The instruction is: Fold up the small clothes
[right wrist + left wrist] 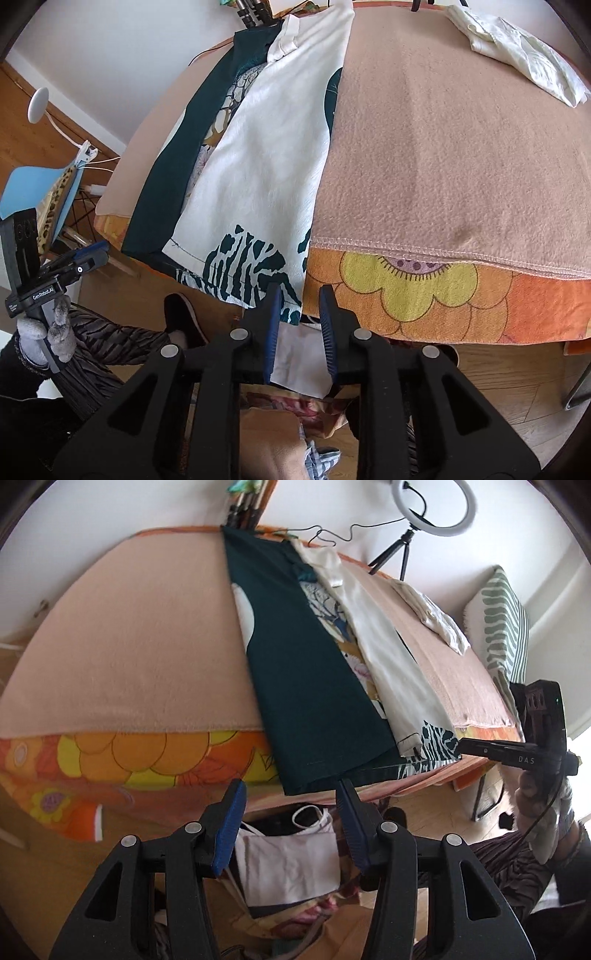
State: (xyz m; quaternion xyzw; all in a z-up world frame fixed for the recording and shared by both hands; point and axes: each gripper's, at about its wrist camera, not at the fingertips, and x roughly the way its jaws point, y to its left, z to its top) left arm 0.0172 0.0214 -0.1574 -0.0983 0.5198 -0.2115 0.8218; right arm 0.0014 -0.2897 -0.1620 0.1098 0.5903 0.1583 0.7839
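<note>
A long garment lies folded lengthwise on the pink blanket-covered table (122, 657). Its left side is dark green (295, 664), its right side white (391, 657) with a dark green zebra-like print at the hem (243, 266). The hem hangs slightly over the near table edge. My left gripper (291, 794) is open, just below the dark green hem corner, holding nothing. My right gripper (297, 299) is open, at the white printed hem corner, not closed on it. Each gripper shows at the edge of the other's view.
A folded cream garment (517, 48) lies at the table's far right. A ring light on a tripod (432, 506) stands behind the table. A floral orange cloth (406, 291) hangs under the blanket edge. A bag of clothes (291, 860) sits on the floor below.
</note>
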